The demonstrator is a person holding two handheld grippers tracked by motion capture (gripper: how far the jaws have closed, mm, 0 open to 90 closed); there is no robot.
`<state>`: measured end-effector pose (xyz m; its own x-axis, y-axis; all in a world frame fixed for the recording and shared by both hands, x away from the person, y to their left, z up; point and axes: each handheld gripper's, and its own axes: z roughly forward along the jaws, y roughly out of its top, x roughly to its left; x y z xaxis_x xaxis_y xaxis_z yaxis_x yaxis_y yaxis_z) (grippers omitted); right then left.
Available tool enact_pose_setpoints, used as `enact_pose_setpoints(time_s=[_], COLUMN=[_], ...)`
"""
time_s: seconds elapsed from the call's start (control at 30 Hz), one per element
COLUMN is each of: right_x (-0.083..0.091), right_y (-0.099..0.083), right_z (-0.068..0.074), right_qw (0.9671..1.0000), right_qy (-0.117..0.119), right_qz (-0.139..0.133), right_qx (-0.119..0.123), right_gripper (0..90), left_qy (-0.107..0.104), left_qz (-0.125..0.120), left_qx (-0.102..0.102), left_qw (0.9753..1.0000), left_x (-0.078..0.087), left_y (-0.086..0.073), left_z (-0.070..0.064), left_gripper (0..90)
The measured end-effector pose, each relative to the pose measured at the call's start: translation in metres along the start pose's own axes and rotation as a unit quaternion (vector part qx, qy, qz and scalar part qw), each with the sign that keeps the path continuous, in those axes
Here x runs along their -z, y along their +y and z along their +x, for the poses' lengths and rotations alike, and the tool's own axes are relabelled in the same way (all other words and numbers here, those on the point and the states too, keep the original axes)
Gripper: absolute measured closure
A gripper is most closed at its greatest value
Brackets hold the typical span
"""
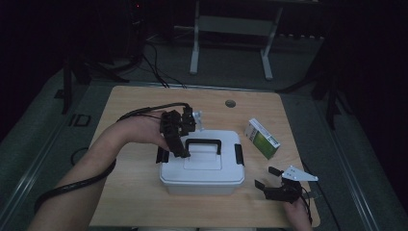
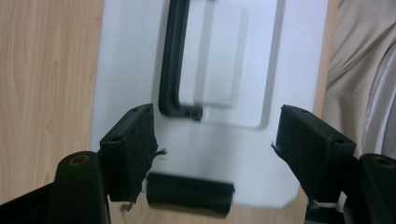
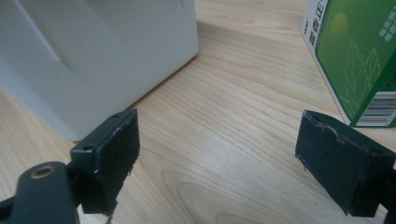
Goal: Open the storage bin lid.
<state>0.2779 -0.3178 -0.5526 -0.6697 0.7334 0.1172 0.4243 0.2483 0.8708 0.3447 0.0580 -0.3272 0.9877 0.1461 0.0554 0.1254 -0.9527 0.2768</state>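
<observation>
Two latches on the white storage box point(image 1: 202, 166), both look still down, lid on, black handle point(image 1: 204, 142) lying flat, so nothing opened yet by my read. Left tongs point(image 1: 185, 155) hover over the lid's left end, jaws wide, holding nothing; the near latch point(image 2: 190, 193) sits just below them, likely next. Right tongs point(image 1: 265, 177) idle on the counter point(image 1: 139, 103) right of the box, jaws wide, empty. Green carton point(image 1: 262, 138) lies beyond them, untouched. Counter is light wood, box centre-front. Room dark; a white desk frame point(image 1: 231, 43) stands behind.
</observation>
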Motion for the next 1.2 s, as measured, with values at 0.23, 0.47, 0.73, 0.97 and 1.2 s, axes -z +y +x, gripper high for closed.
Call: enact_pose_setpoints(time_s=[0.23,0.47,0.73,0.97,1.2], right_x=[0.000,0.001,0.001,0.001,0.001], right_y=[-0.001,-0.001,-0.001,-0.001,-0.001], right_z=[0.001,0.000,0.000,0.000,0.000], right_qw=[1.0000,1.0000,1.0000,0.9999,0.9999], right_qy=[0.002,0.005,0.008,0.010,0.012], right_qz=[0.002,-0.001,-0.002,-0.001,0.000], right_qx=[0.005,0.002,0.002,0.001,0.001], right_gripper=[13.6,13.6,13.6,13.7,13.8], left_qy=[0.001,0.004,0.007,0.011,0.006], left_qz=[0.003,0.014,0.047,0.066,0.070], left_qx=[-0.019,-0.027,-0.035,-0.051,-0.045], left_qw=[0.9998,0.9995,0.9982,0.9965,0.9965], left_x=[-0.008,-0.019,-0.034,-0.044,-0.052], left_y=[0.020,0.036,0.044,0.051,0.053], left_z=[0.006,0.015,0.020,0.018,0.018], left_gripper=[28.5,31.7,43.0,56.9,72.6])
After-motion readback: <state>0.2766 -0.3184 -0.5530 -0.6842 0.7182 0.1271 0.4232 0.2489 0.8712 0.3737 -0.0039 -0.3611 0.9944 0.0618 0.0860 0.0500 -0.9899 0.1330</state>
